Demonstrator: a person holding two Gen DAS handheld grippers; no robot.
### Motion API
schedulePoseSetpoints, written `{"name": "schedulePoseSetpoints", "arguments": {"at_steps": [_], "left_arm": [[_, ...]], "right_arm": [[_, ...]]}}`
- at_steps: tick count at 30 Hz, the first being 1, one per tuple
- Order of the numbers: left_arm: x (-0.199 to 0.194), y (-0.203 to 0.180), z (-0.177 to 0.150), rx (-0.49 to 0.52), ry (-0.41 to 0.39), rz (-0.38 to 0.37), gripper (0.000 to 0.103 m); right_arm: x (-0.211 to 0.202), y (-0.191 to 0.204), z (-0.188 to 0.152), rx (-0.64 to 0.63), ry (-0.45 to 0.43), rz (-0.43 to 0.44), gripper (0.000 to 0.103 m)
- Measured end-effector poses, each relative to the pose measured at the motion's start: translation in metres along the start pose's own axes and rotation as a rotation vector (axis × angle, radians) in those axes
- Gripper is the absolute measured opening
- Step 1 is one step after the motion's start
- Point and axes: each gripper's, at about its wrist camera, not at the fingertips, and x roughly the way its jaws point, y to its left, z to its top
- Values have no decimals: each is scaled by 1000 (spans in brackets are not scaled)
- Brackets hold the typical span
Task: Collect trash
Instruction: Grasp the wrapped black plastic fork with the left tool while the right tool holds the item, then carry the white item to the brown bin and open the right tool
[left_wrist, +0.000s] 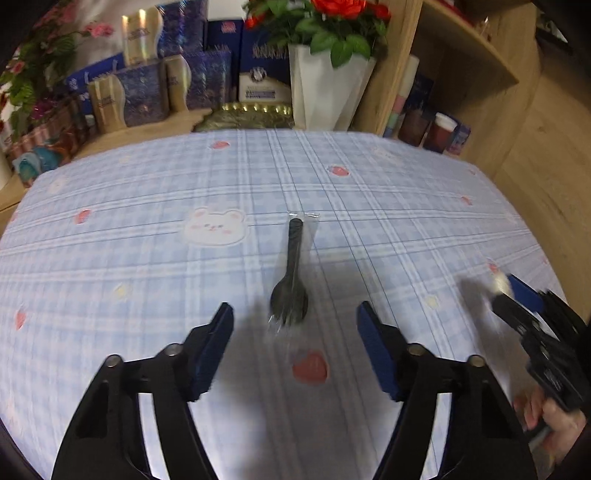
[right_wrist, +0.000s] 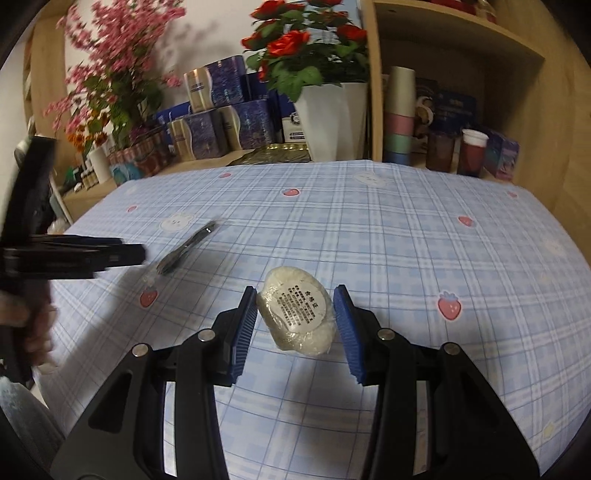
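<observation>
A black plastic spork in a clear wrapper (left_wrist: 291, 273) lies on the blue checked tablecloth (left_wrist: 147, 229). My left gripper (left_wrist: 294, 317) is open just above the cloth, its fingers either side of the spork's head. The spork also shows in the right wrist view (right_wrist: 184, 249). My right gripper (right_wrist: 295, 306) is shut on a round white wrapped cake with a printed label (right_wrist: 297, 312) and holds it above the cloth (right_wrist: 406, 240). The right gripper also shows in the left wrist view (left_wrist: 517, 295), and the left gripper in the right wrist view (right_wrist: 122, 254).
Behind the table stand a white pot of red roses (left_wrist: 325, 81), blue gift boxes (left_wrist: 147, 92), pink flowers (right_wrist: 107, 66) and a wooden shelf with cups (right_wrist: 399, 118). A gold tray (left_wrist: 247, 116) lies at the table's far edge.
</observation>
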Motion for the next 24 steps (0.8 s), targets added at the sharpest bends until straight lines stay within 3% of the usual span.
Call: {"name": "schedulePoseSetpoints", "arguments": {"at_steps": [7,10,11,14,24], "left_arm": [[45,0,19,-4,67,51,48],[49,-4,18,23,54,86,35],[49,-6,17,47,51,106,24],[47,-7,13,61,44,87,14],[-16,-10,-18,45,-39,1,11]], "right_arm": [[-1,-7,-4,54,-3,9,45],[-1,-11,-4,69,-1,15,45],[-1,-12,-4,76,-2,17,45],[-1,-16,-5,100,2,23,45],[-4,-14,-8,100,-5,21,45]]}}
